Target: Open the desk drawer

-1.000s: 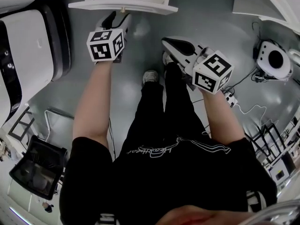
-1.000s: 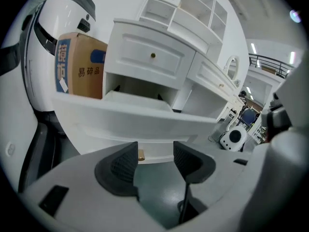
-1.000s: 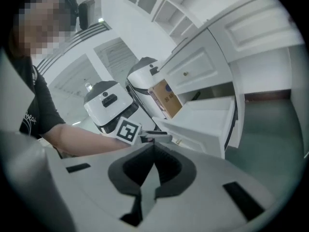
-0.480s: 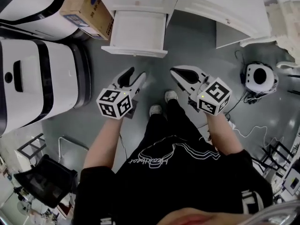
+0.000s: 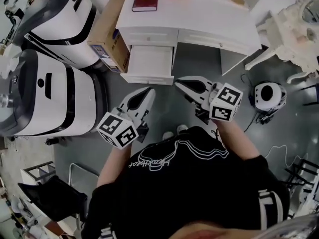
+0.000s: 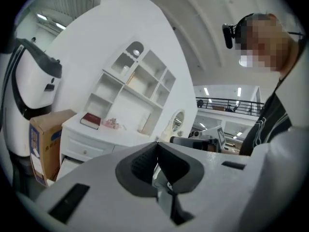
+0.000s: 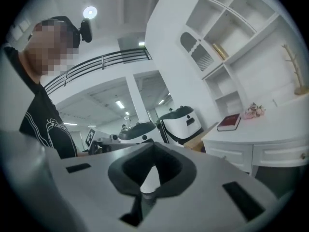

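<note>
left gripper (image 5: 148, 91) and right gripper (image 5: 178, 81): smooth white jaws closed, empty; boxy white drawer (image 5: 149, 63) open.

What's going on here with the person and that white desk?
A person stands facing a white desk, holding a two-jaw gripper in each hand. The desk's white drawer is pulled out. The left gripper and right gripper are both shut and empty, held clear of the drawer, touching nothing.
</note>
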